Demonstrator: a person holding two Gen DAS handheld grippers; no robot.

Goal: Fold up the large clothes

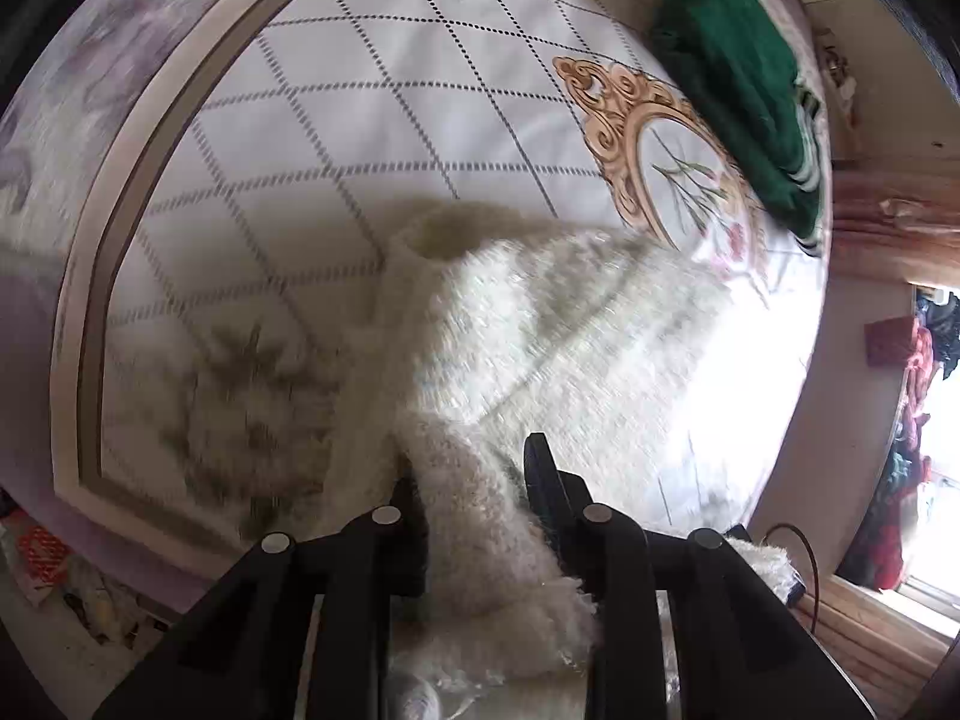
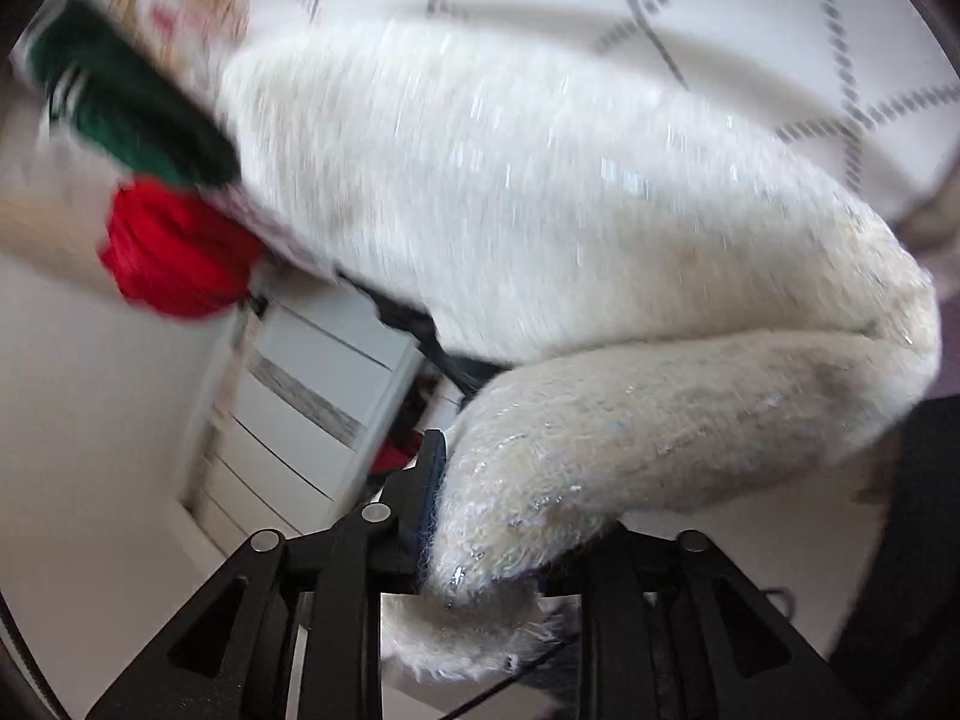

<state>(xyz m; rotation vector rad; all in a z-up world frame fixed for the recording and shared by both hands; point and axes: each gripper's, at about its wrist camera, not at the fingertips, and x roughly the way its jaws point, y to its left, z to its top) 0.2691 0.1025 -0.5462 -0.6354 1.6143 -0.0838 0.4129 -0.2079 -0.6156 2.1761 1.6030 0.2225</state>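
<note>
Left gripper (image 1: pixel 474 480) clamped fuzzy white sweater (image 1: pixel 540 324) above bed (image 1: pixel 372 120); right gripper (image 2: pixel 504 498) clamped sweater too; green garment (image 1: pixel 738 84) beyond it.

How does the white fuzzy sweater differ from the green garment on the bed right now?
The white fuzzy sweater is spread loose and partly lifted, with both grippers clamped on it; the green garment lies folded and untouched near the bed's edge. The sweater is shaggy and pale, the green garment smoother and dark. Both rest on the quilted bedspread.
</note>
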